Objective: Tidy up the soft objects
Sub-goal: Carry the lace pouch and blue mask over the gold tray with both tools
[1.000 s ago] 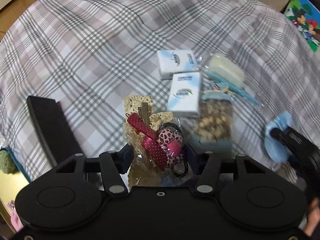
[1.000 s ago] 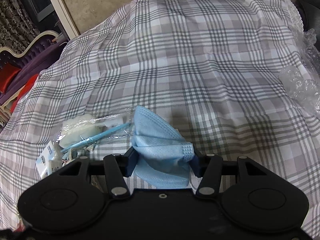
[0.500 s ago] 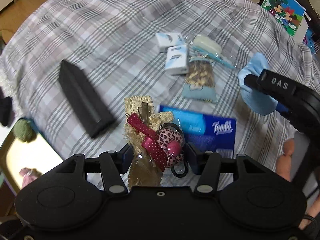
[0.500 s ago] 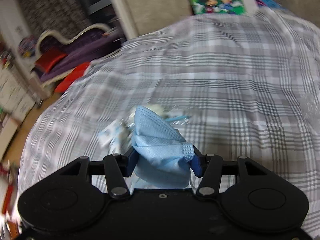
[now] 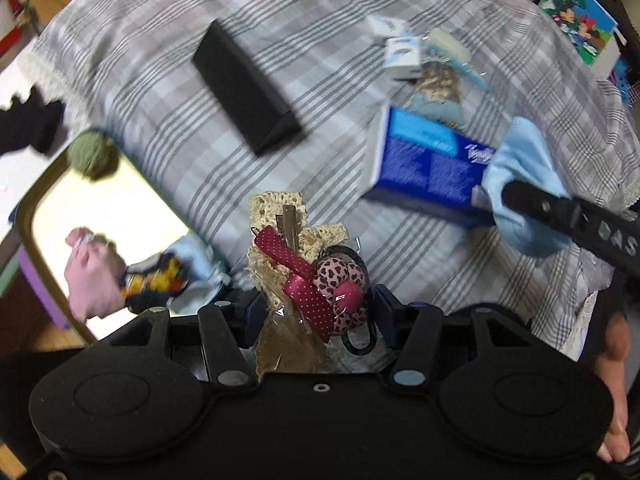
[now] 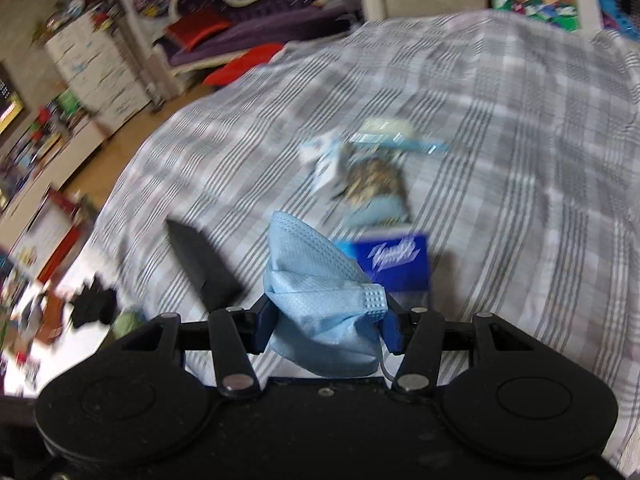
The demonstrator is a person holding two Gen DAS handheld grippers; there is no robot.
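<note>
My left gripper is shut on a clear packet of hair accessories: cream lace, a red dotted bow and a pink leopard-print bobble. It is held above the near left edge of the plaid-covered bed. My right gripper is shut on a crumpled light blue face mask, also seen in the left wrist view over a blue tissue pack. To the lower left is a tray with a pink soft item and a blue patterned pouch.
On the plaid bedcover lie a long black box, two small white tissue packs, a bag of nuts and a wrapped white item. A green ball sits at the tray's corner. Furniture stands beyond the bed.
Both grippers have pulled back and swung left away from the bed's middle, still holding their items. The tray and floor on the left have come into view.
</note>
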